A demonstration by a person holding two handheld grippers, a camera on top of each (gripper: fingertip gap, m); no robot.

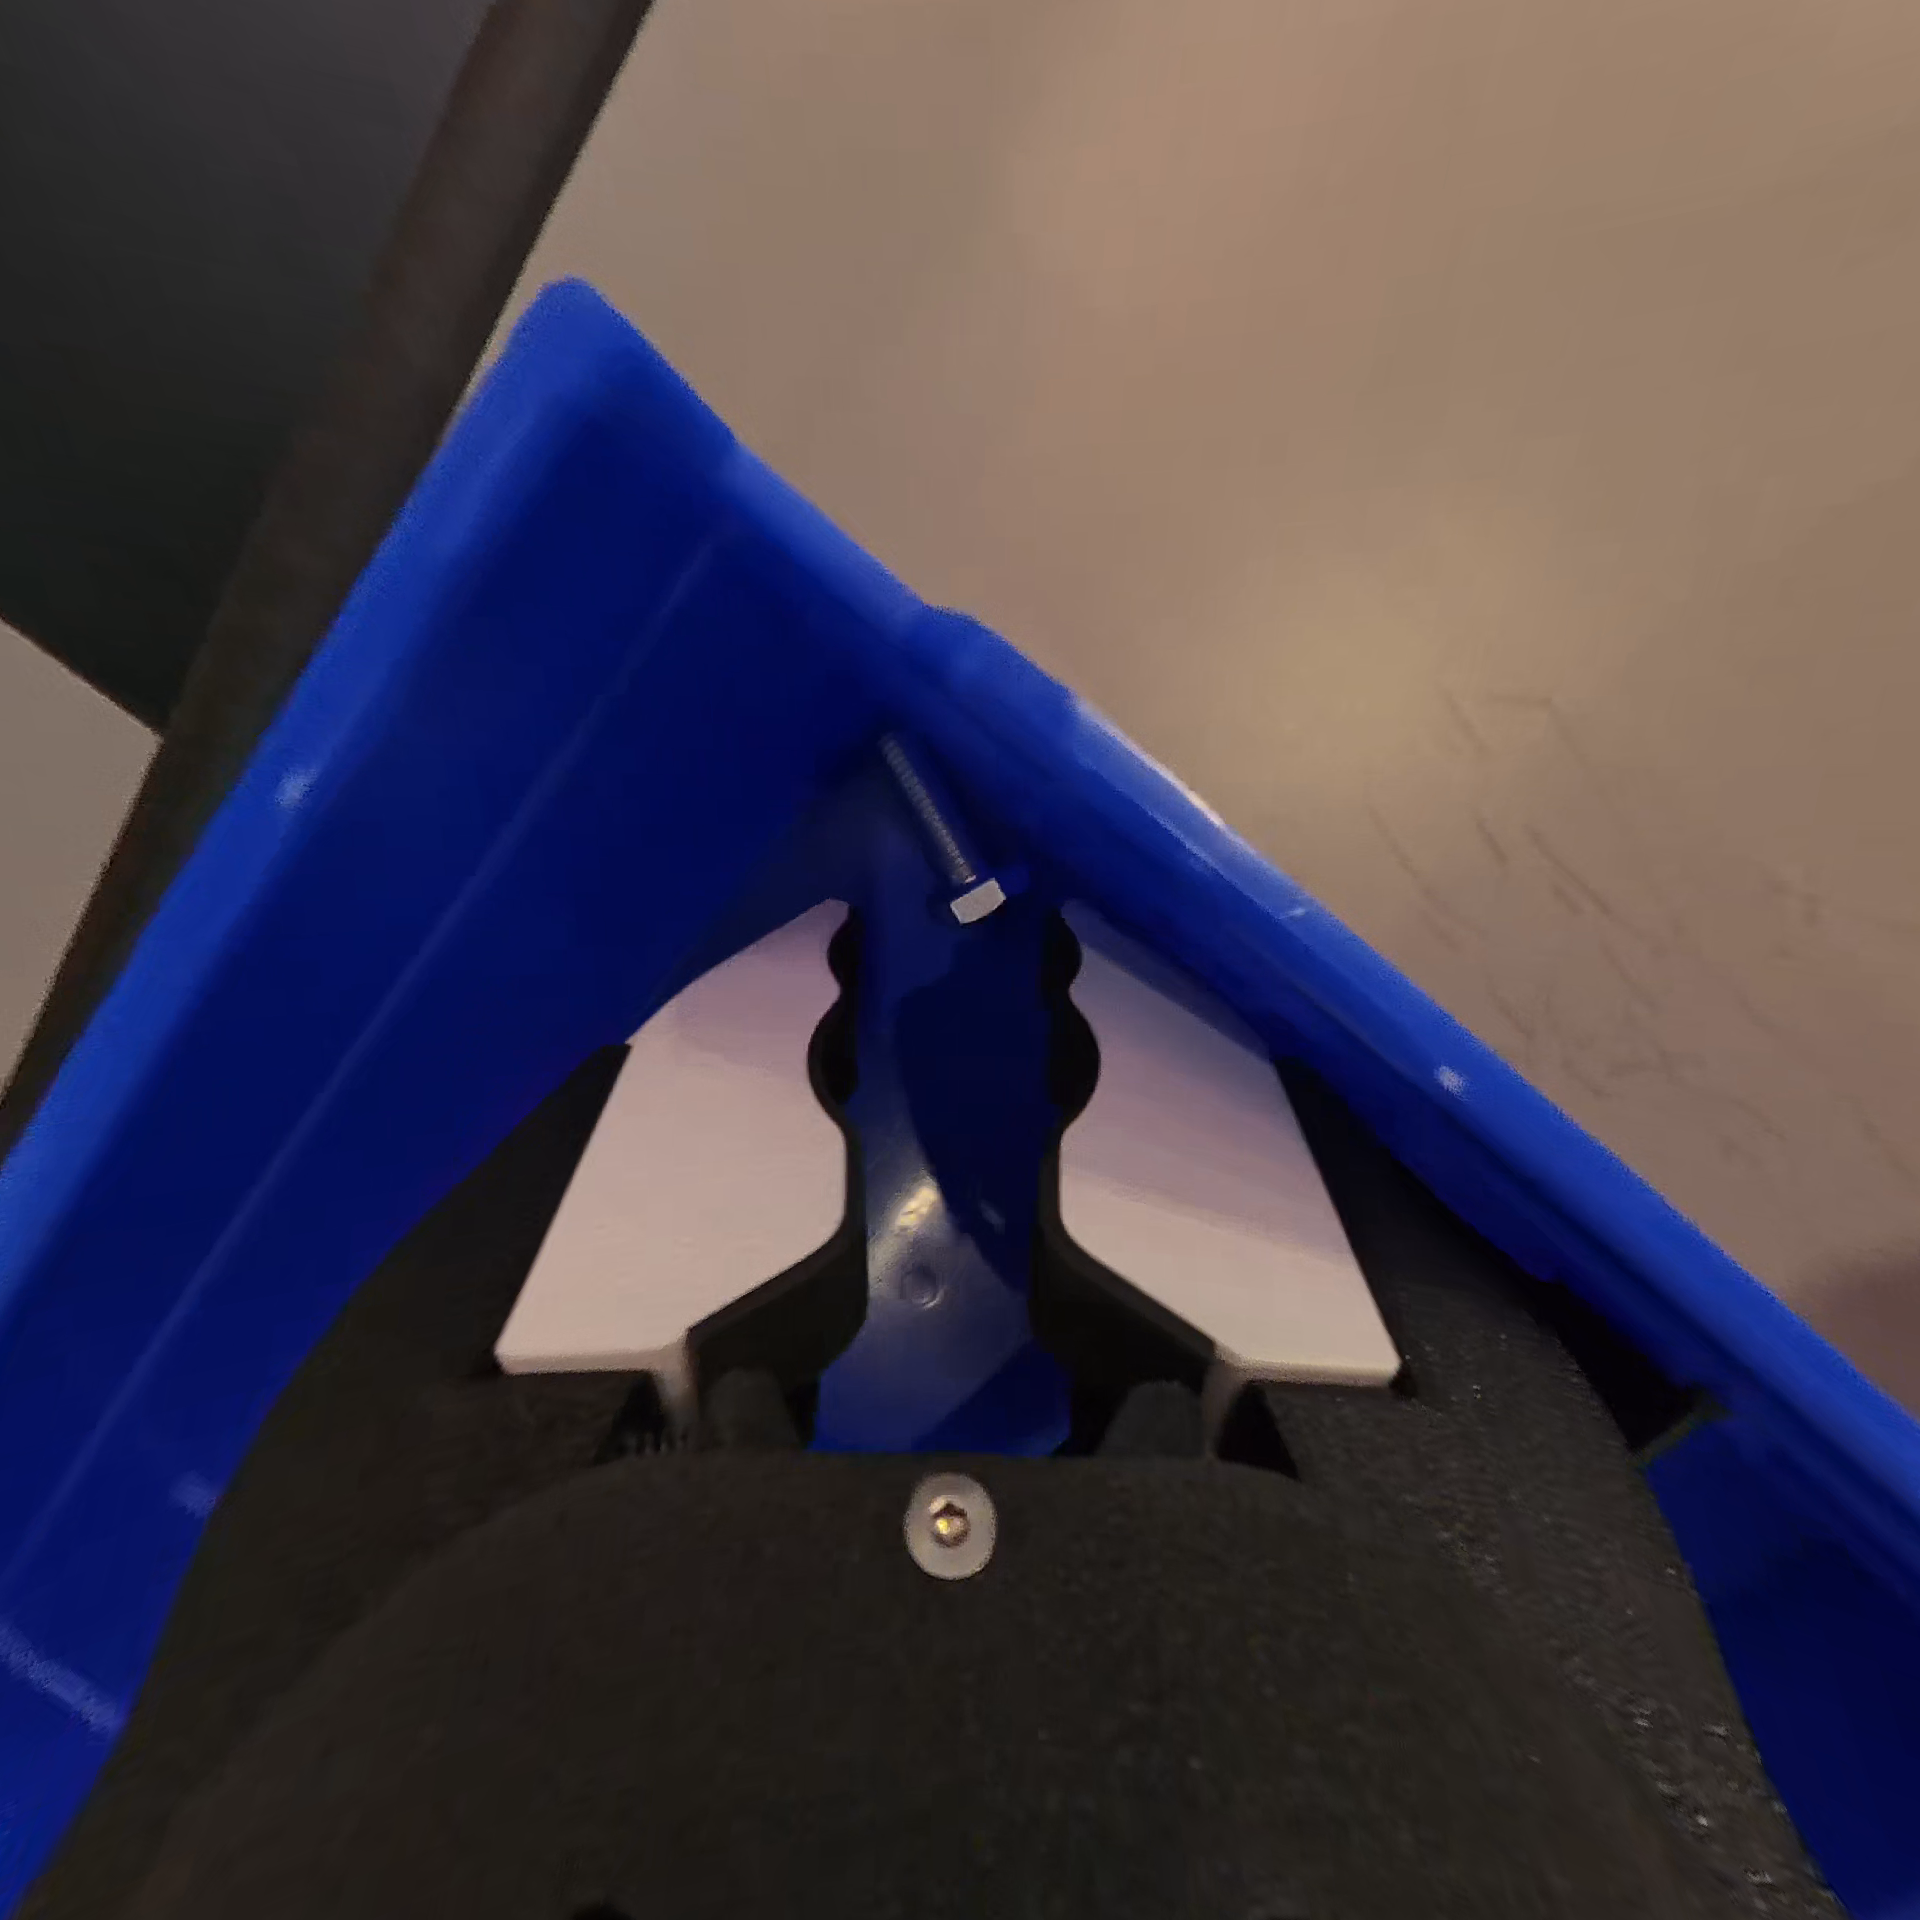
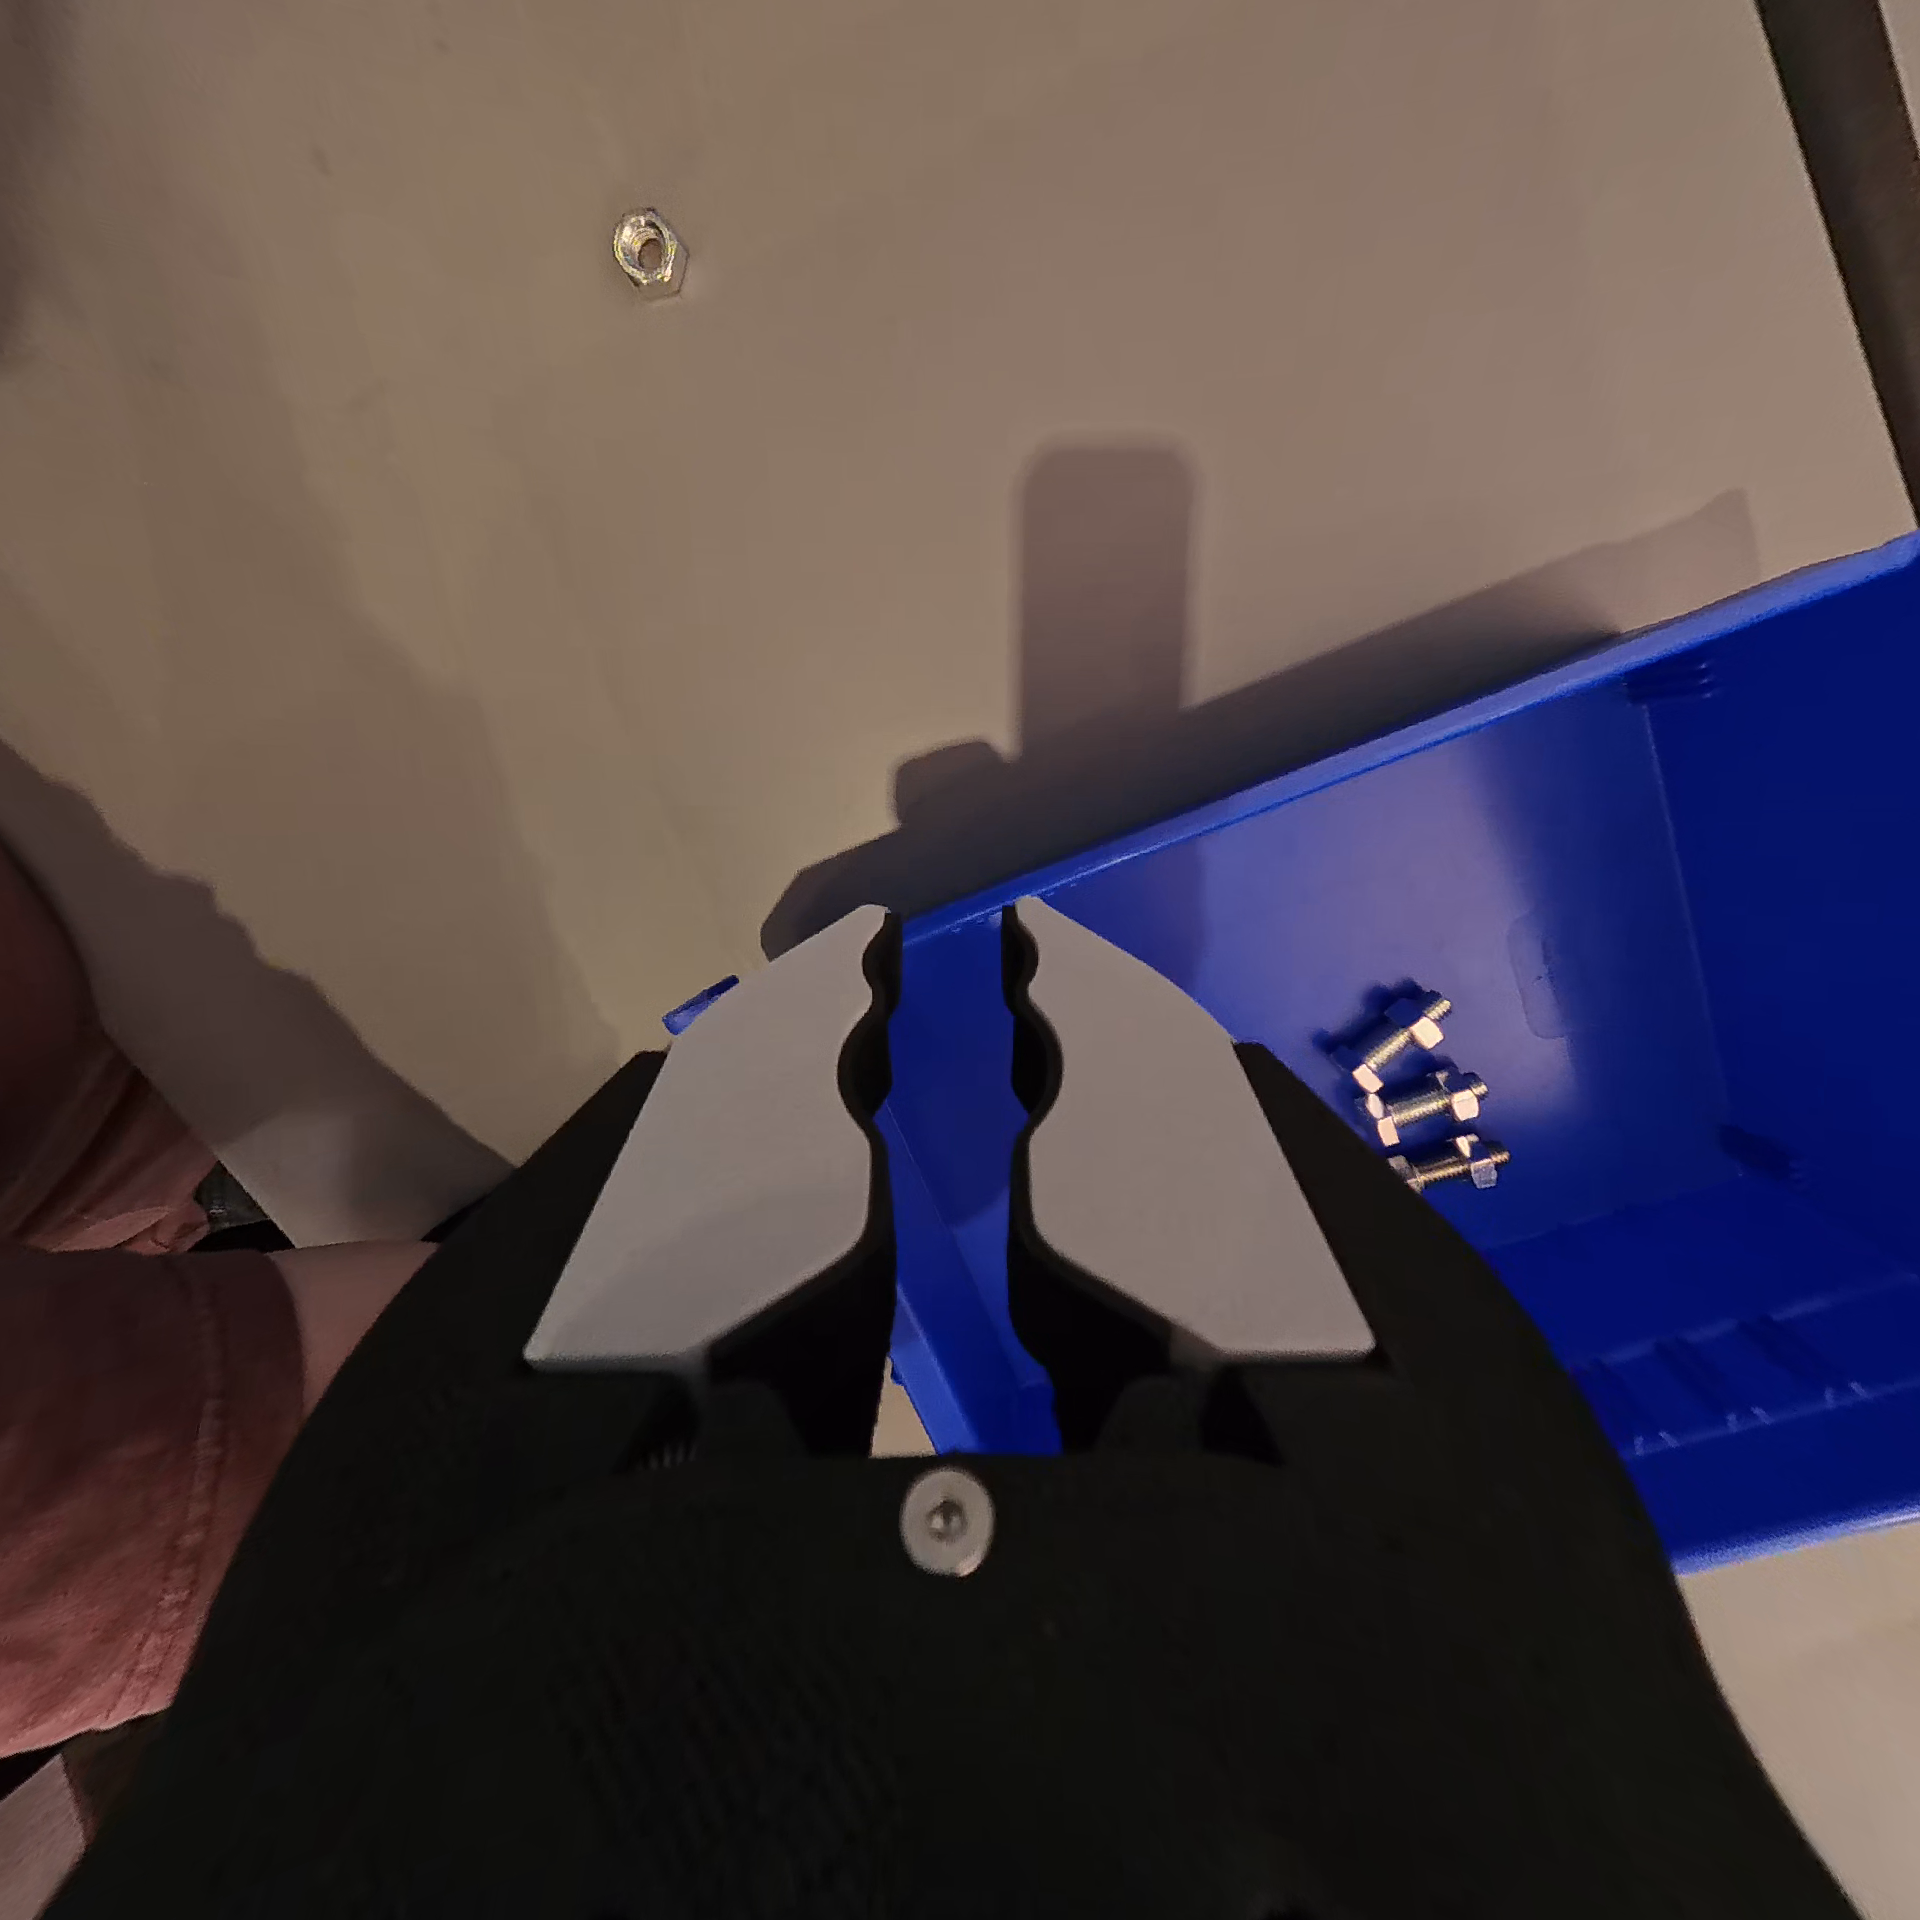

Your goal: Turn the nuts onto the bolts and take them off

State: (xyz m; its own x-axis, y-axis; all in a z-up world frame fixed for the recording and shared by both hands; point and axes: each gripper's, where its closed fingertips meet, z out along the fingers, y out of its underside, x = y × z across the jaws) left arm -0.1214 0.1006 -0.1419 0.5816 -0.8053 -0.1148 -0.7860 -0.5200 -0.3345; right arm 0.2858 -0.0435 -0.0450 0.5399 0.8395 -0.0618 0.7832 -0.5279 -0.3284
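Bench underneath, big and pale. Blue bin on it, bolts with nuts piled inside. Both grippers, left and right, fingers spread with nothing between. Lone bolt wedged in bin corner. Loose nut far off. Could slip deeper if nudged.

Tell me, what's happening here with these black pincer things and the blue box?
A person is working two hand-held grippers over a table. The left gripper is inside a blue bin, fingers open, right behind a single bolt lying in the bin's corner. The right gripper, also open and empty, hangs at the rim of a blue bin where several bolts with nuts on them lie. One loose nut sits out on the table. Nothing is gripped yet.
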